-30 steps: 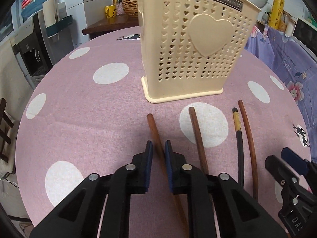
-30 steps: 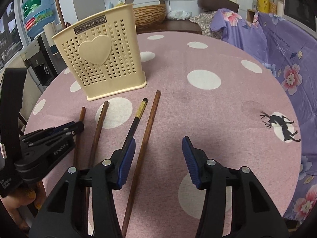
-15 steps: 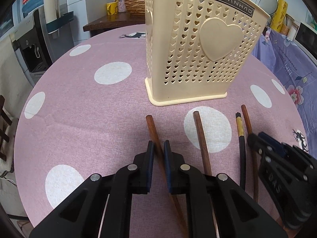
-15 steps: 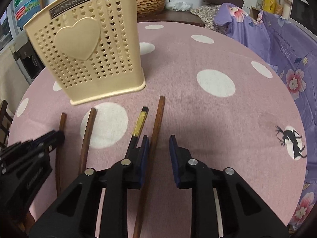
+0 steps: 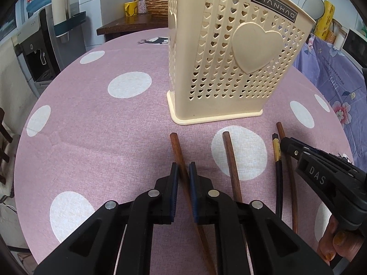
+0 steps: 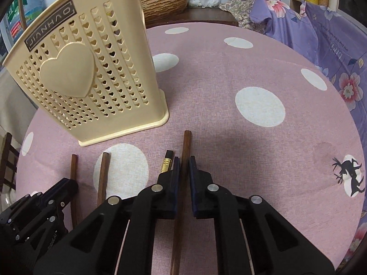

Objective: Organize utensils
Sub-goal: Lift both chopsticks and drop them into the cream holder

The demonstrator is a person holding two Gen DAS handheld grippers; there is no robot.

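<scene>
Several chopsticks lie side by side on the pink dotted tablecloth in front of a cream perforated utensil holder point(image 5: 231, 61), which also shows in the right wrist view point(image 6: 84, 78). My left gripper point(image 5: 182, 170) is shut on the leftmost brown chopstick point(image 5: 176, 146). My right gripper point(image 6: 183, 163) is shut on the rightmost brown chopstick point(image 6: 186, 144). Between them lie another brown chopstick point(image 5: 230, 158) and a black chopstick with a gold band point(image 6: 167, 161). The right gripper also shows in the left wrist view point(image 5: 286, 144).
The round table's edge point(image 5: 29, 119) curves close on the left. A purple floral cloth point(image 6: 332, 45) lies at the right. A water dispenser point(image 5: 45, 45) and a wooden side table with a wicker basket point(image 5: 156, 2) stand behind.
My right gripper moved forward and left over the rightmost chopstick and closed from wide open onto it. My left gripper stayed shut on its chopstick.
</scene>
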